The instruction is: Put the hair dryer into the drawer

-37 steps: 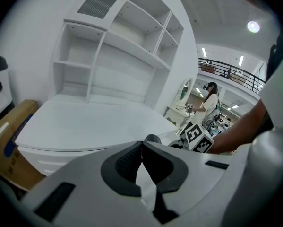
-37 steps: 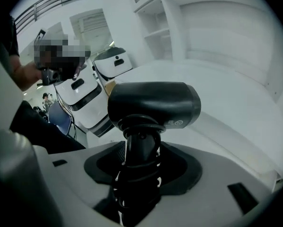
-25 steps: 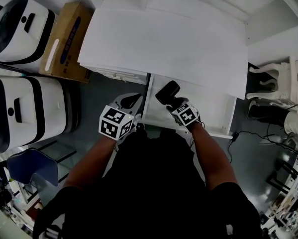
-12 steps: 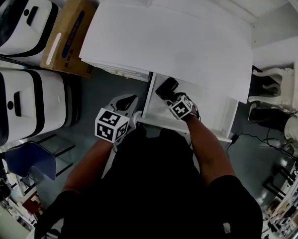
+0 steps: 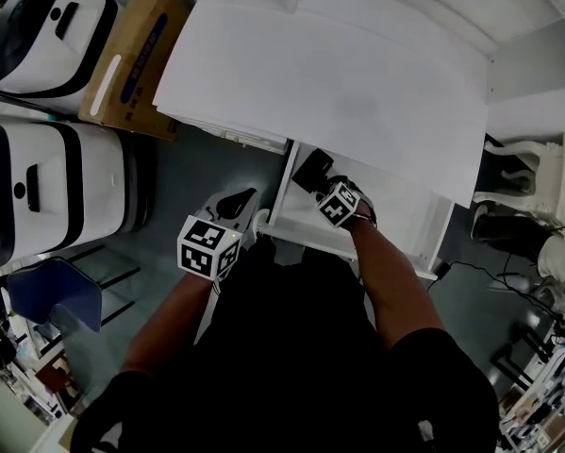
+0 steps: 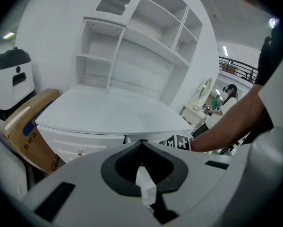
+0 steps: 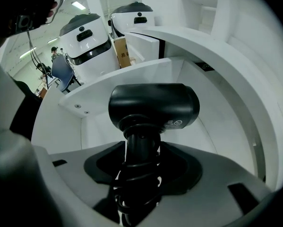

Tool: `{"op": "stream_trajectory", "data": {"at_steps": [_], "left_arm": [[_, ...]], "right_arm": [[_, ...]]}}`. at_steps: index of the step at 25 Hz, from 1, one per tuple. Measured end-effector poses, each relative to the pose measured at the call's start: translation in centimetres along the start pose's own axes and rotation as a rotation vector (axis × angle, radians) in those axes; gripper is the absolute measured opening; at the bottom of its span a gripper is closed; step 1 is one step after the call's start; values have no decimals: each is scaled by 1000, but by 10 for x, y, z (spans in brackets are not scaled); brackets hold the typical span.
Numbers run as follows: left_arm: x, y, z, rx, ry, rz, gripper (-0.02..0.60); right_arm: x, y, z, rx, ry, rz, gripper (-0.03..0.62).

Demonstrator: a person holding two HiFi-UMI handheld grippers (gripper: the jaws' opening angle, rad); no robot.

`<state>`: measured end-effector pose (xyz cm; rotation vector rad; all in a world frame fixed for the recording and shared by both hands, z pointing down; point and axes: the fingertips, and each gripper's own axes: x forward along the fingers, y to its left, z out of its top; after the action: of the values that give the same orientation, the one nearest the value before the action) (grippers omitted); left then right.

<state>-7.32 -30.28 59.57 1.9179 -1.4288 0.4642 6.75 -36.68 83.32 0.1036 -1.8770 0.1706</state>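
Closest in, a person's bare arms (image 5: 169, 319), with one gripper in each hand. Next, the left gripper (image 5: 237, 199), just outside the drawer (image 5: 409, 225) by its near left corner and over the grey floor (image 5: 197, 173). Jaws pressed together, nothing between them. Beside it, the right gripper (image 5: 324, 187), reaching over the left part of the open white drawer, jaws squeezed tight on the handle of the black hair dryer (image 5: 312, 170). A black cord (image 7: 132, 174) wound round that handle. Fat round head of the hair dryer over the drawer's bare white inside, close to its far left corner. Hard to tell whether touching the bottom or not. Just past the drawer, and partly over it, a big white desk top (image 5: 329, 74). Left of the drawer, across the floor, a brown cardboard box (image 5: 126, 59) and two white and black machines (image 5: 46, 192). Far behind the drawer, tall white shelves (image 6: 141, 51).
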Motion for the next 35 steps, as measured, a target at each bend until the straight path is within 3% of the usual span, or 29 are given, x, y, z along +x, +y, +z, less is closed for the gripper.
{"op": "stream_trajectory", "data": {"at_steps": [18,25,35], "left_arm": [[-13,9,-10,-40,4,54,9],[-12,11,-9,-26,8,41,9],[-7,7,6,31,-4,-9,9]], "right_arm": [[22,0,-11,-74,47,-15,245],[24,-1,-12,-62,53,-14,246],[9,-5,-11,-60,38,-91,264]]}}
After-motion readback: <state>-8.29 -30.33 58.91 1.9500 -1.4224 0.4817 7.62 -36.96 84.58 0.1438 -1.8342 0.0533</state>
